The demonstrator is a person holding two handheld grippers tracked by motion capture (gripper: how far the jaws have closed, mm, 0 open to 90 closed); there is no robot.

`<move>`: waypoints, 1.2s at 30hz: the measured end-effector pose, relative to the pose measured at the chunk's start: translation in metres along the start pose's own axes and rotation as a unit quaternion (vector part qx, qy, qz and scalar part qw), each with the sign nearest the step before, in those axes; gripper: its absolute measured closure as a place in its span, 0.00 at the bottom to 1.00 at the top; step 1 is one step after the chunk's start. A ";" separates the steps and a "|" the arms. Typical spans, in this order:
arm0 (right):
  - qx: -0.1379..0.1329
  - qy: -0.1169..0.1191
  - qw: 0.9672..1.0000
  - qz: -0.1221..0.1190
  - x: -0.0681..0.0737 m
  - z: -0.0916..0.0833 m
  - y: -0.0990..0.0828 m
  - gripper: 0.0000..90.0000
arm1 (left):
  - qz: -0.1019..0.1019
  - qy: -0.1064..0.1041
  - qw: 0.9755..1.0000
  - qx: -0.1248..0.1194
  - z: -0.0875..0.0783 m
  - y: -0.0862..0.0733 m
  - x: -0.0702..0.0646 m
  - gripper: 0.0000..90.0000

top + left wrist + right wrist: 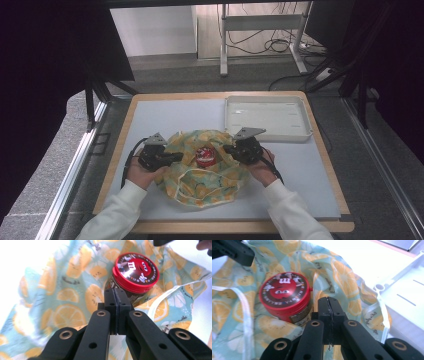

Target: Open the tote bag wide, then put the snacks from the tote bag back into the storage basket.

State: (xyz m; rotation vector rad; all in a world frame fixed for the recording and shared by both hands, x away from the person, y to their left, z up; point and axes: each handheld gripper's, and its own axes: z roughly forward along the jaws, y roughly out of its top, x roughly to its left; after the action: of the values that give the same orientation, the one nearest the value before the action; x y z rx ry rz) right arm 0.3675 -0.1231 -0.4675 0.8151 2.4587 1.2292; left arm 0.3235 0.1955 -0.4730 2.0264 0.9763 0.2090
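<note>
A cloth bag (200, 192) printed with lemon slices lies spread open on the table mat, and a tub with a red lid (205, 156) stands upright in its middle. My left gripper (177, 157) pinches the bag's left rim, jaws pressed together on the fabric. My right gripper (227, 148) does the same at the right rim. In the left gripper view the shut gripper (116, 293) sits just in front of the tub (135, 270), with the bag (67, 312) around it. The right gripper view shows the shut gripper (328, 301) beside the tub (285, 293) and folds of the bag (342, 277).
A shallow white tray (267, 98) sits at the back right of the table, close to the right gripper, seen also as the tray (407, 290). The bag's white drawstring (245, 315) loops loose across the fabric. A wooden border (115, 165) edges the mat.
</note>
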 end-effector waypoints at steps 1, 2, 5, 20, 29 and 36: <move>-0.002 0.002 1.000 -0.001 0.001 -0.002 0.000 0.99 | -0.001 0.003 1.000 -0.004 -0.004 -0.001 0.001 1.00; -0.003 0.003 1.000 -0.005 0.002 -0.004 0.000 0.99 | -0.002 0.006 1.000 -0.006 -0.006 -0.002 0.002 1.00; -0.003 0.008 1.000 -0.008 0.004 -0.011 -0.003 0.99 | -0.009 0.010 1.000 -0.015 -0.015 -0.005 0.005 1.00; -0.012 0.011 1.000 0.003 -0.001 -0.024 -0.006 0.85 | -0.005 0.064 0.997 -0.038 -0.026 -0.001 0.011 0.61; -0.016 0.010 1.000 0.005 0.007 -0.027 0.000 0.50 | -0.008 0.069 0.996 -0.056 -0.036 0.001 0.014 0.37; -0.010 0.015 1.000 0.002 0.014 -0.022 0.007 0.44 | -0.006 0.068 0.996 -0.051 -0.034 0.004 0.015 0.33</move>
State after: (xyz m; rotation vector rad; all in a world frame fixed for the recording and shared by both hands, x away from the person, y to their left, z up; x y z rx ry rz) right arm 0.3484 -0.1257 -0.4487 0.8025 2.4659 1.2734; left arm 0.3201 0.2262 -0.4523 1.9335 1.0406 0.3872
